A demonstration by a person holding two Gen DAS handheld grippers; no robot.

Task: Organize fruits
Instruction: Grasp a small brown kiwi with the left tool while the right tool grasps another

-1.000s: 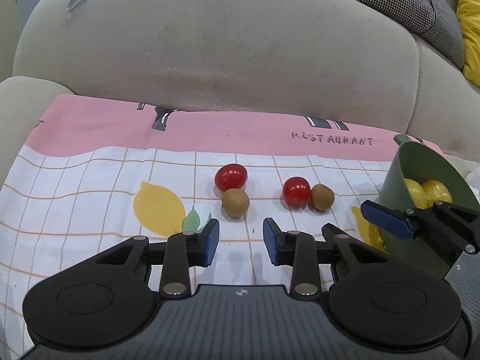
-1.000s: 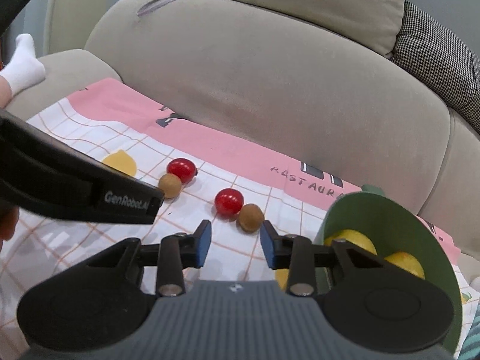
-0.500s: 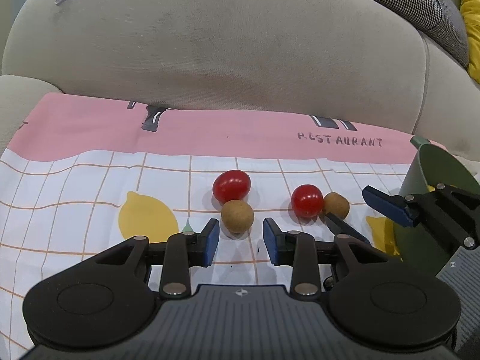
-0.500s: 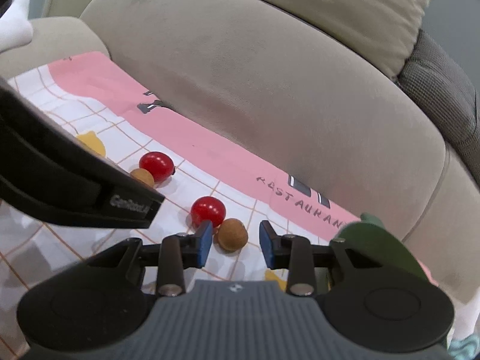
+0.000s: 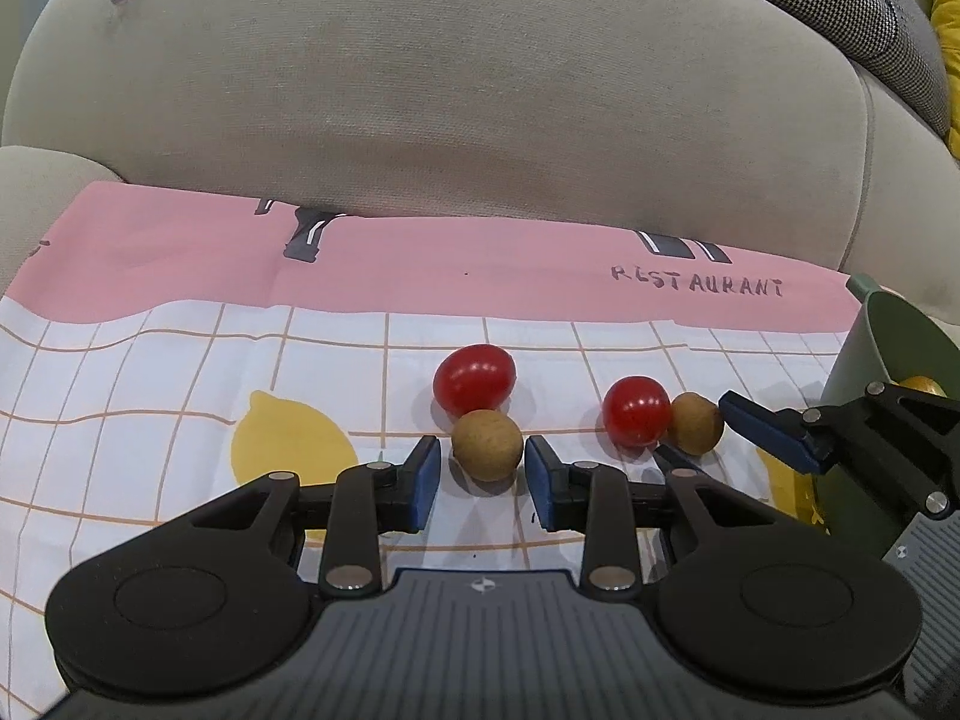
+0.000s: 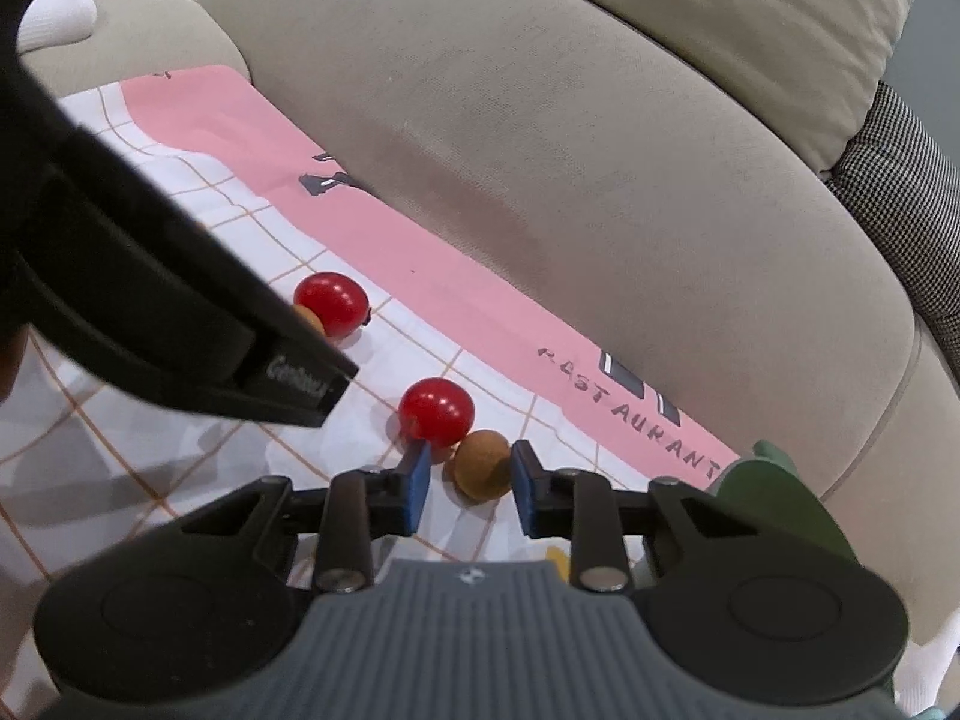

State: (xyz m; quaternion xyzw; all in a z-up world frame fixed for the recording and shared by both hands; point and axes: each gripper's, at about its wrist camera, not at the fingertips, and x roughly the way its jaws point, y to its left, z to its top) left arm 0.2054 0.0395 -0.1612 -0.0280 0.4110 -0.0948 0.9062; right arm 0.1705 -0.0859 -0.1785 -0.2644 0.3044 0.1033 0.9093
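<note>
Two red tomatoes and two small brown fruits lie on a checked cloth point(image 5: 150, 396). In the left wrist view my left gripper point(image 5: 483, 480) is open with the left brown fruit point(image 5: 486, 444) between its fingertips, apart from both; the left tomato point(image 5: 474, 385) is just behind. In the right wrist view my right gripper point(image 6: 468, 489) is open around the right brown fruit point(image 6: 483, 471), with the right tomato point(image 6: 436, 410) touching it at the upper left. The right gripper point(image 5: 708, 438) also shows in the left wrist view beside the right brown fruit point(image 5: 696, 423) and tomato point(image 5: 636, 417).
A green bowl point(image 5: 888, 348) holding yellow fruit stands at the cloth's right edge, also in the right wrist view point(image 6: 774, 498). A beige sofa back point(image 5: 450, 90) rises behind the cloth. The left gripper's body point(image 6: 150, 300) fills the right wrist view's left side.
Both grippers have moved forward and down to the cloth. Each brown fruit now sits between a pair of open fingertips. The fruits have not moved.
</note>
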